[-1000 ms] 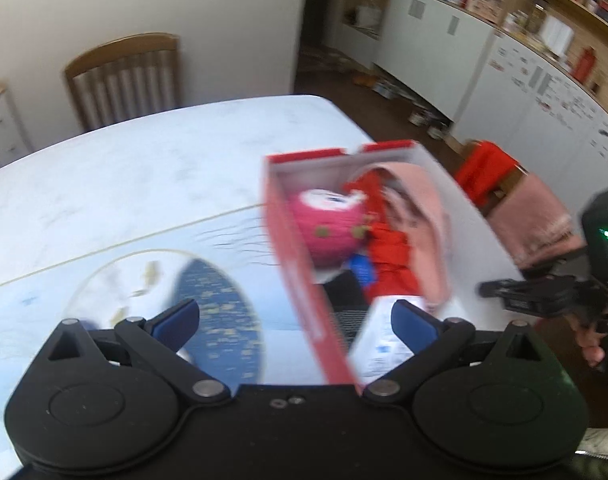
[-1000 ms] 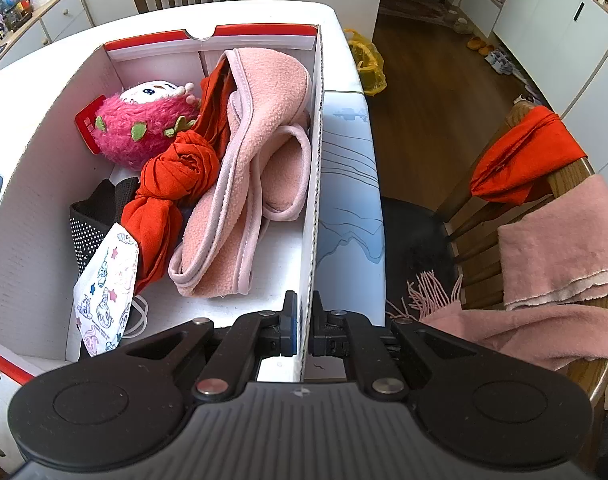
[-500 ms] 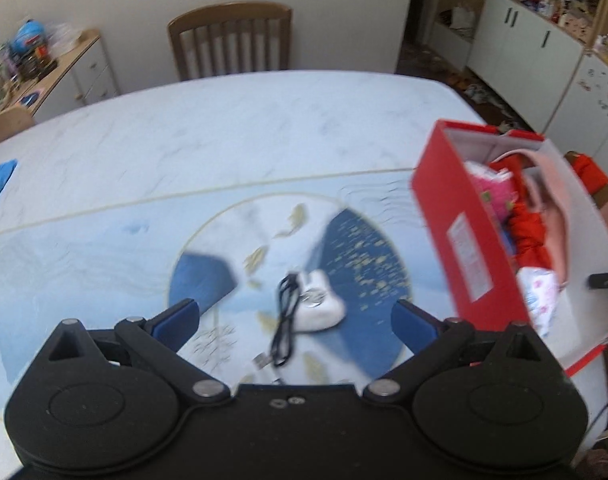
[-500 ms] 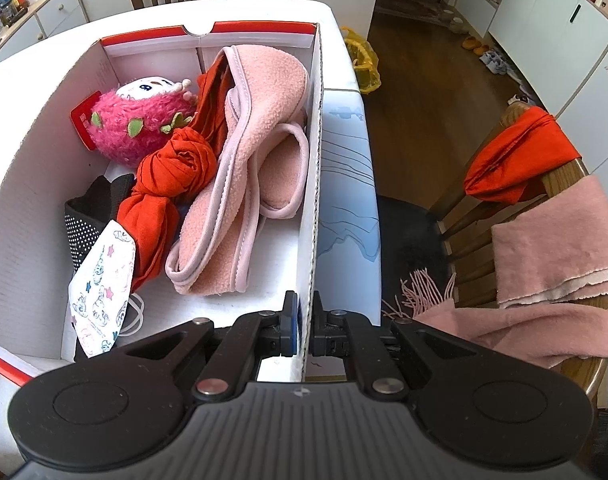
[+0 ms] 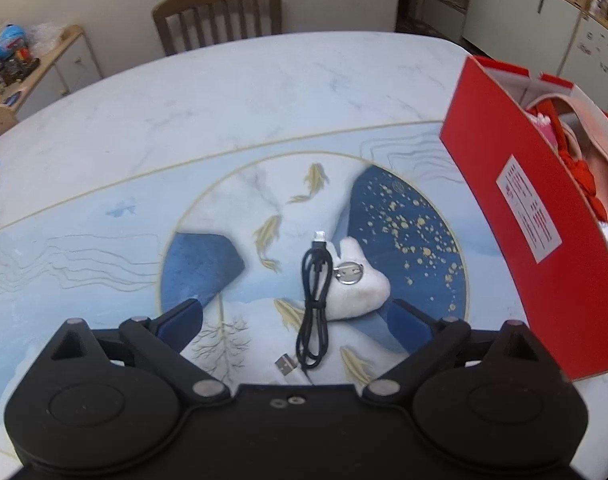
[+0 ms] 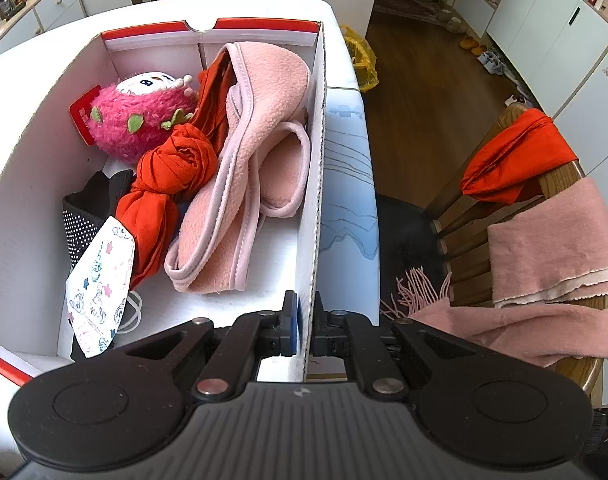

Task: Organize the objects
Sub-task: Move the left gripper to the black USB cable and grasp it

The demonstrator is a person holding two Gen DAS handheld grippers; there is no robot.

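the left tool (image 5: pixel 296 318) hangs over the bench (image 5: pixel 224 92) with its blue-padded fingers wide apart and nothing between them. just ahead of it, at twelve o'clock, a black cable (image 5: pixel 315 304) lies folded in a long loop on the painted round panel, one plug toward twelve o'clock and a usb plug toward six. touching the cable at its three o'clock side is a white soft pouch (image 5: pixel 357 284) with a round metal badge on top. at three o'clock from these stands the red box (image 5: pixel 515 216), well apart from them; a white label (image 5: pixel 528 209) with red print is on its side, too blurred to read.

the right tool (image 6: pixel 302 322) is clamped on the right wall of the box (image 6: pixel 317 184), one finger inside, one outside. inside the box lie a pink plush toy (image 6: pixel 140 120) at eleven o'clock, a knotted red cloth (image 6: pixel 172 176) at its five o'clock, a pink fleece piece (image 6: pixel 256 152) along the right wall, a black dotted pouch (image 6: pixel 86 216) and a printed face mask (image 6: pixel 100 288) at eight o'clock. no readable brand shows on any of them.
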